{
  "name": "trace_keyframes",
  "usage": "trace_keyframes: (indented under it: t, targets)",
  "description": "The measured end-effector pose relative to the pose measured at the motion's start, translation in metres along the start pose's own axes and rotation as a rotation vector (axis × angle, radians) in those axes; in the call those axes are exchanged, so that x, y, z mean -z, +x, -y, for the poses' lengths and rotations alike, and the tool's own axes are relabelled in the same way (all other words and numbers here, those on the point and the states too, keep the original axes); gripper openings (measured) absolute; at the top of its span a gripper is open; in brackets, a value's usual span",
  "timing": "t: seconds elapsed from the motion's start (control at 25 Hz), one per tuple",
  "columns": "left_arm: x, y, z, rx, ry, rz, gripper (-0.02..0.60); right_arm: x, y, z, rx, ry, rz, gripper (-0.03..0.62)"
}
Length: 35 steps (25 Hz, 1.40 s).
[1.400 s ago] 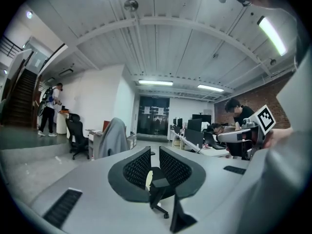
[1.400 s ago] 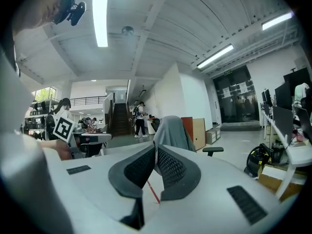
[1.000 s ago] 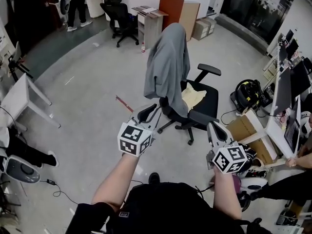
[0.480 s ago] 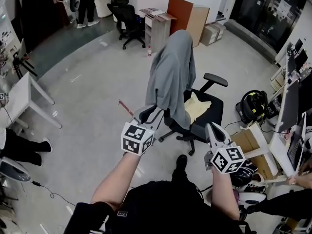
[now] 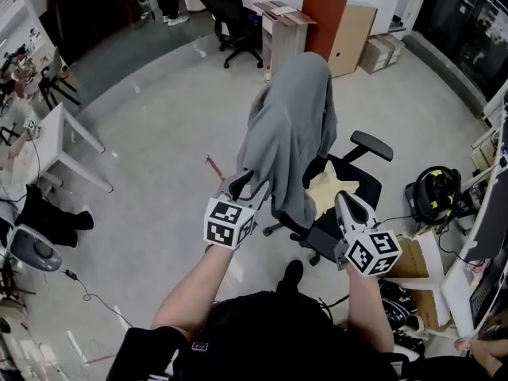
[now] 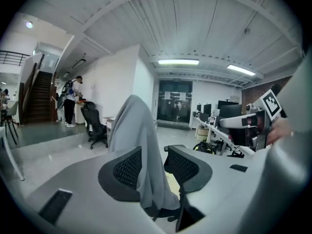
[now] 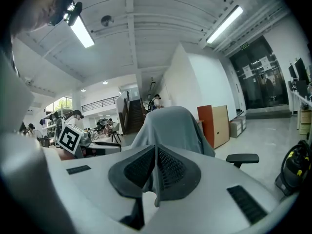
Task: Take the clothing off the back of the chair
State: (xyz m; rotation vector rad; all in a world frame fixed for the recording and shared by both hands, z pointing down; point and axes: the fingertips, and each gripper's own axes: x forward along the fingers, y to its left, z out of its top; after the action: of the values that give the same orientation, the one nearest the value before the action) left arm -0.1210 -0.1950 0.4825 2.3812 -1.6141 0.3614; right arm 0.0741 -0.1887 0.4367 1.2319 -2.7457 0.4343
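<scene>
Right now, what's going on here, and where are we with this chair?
A person with a gripper in each hand stands facing the office chair, whose back is covered by a grey garment. The left gripper has just been opening its jaws. They stand apart, lined up on the garment's hanging side, but nothing is between the pads. The right gripper is shut and empty, pointed at the chair back. Nothing is grabbed yet, and the garment hangs in place.

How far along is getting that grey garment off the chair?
Done: nothing; the grey garment still drapes the chair. In hand: left gripper, its jaws have just been opening beside it, nothing gripped; right gripper shut, empty. Left: grasp it and lift it off.
</scene>
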Motion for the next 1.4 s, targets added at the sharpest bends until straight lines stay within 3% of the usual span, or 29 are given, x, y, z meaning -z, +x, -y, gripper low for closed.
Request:
trace_keyframes:
  t: [0.24,0.44,0.6,0.84,0.96,1.16,1.4]
  targets:
    - [0.004,0.055,-0.013,-0.127,-0.032,-0.076,0.201,-0.013,0.040,0.054,-0.102,0.010,-0.034,0.015]
    - [0.005,0.080,-0.023,-0.226,-0.050,-0.110,0.233,-0.022,0.063,0.075,-0.193,-0.009,-0.056,0.015]
    - [0.000,0.098,-0.027,-0.290,-0.007,-0.132,0.233,-0.025,0.079,0.088,-0.226,-0.013,-0.070,0.015]
    - [0.002,0.081,-0.035,-0.442,0.051,-0.127,0.235,-0.024,0.099,0.097,-0.239,-0.014,-0.095,0.015]
    - [0.009,0.085,-0.032,-0.455,0.086,-0.132,0.235,-0.024,0.108,0.102,-0.233,-0.013,-0.101,0.015]
    - [-0.001,0.103,-0.050,-0.433,0.085,-0.095,0.147,-0.025,0.135,0.099,-0.237,-0.018,-0.116,0.015]
    - [-0.014,0.124,-0.075,-0.384,0.112,-0.078,0.141,-0.023,0.152,0.093,-0.226,-0.016,-0.140,0.016]
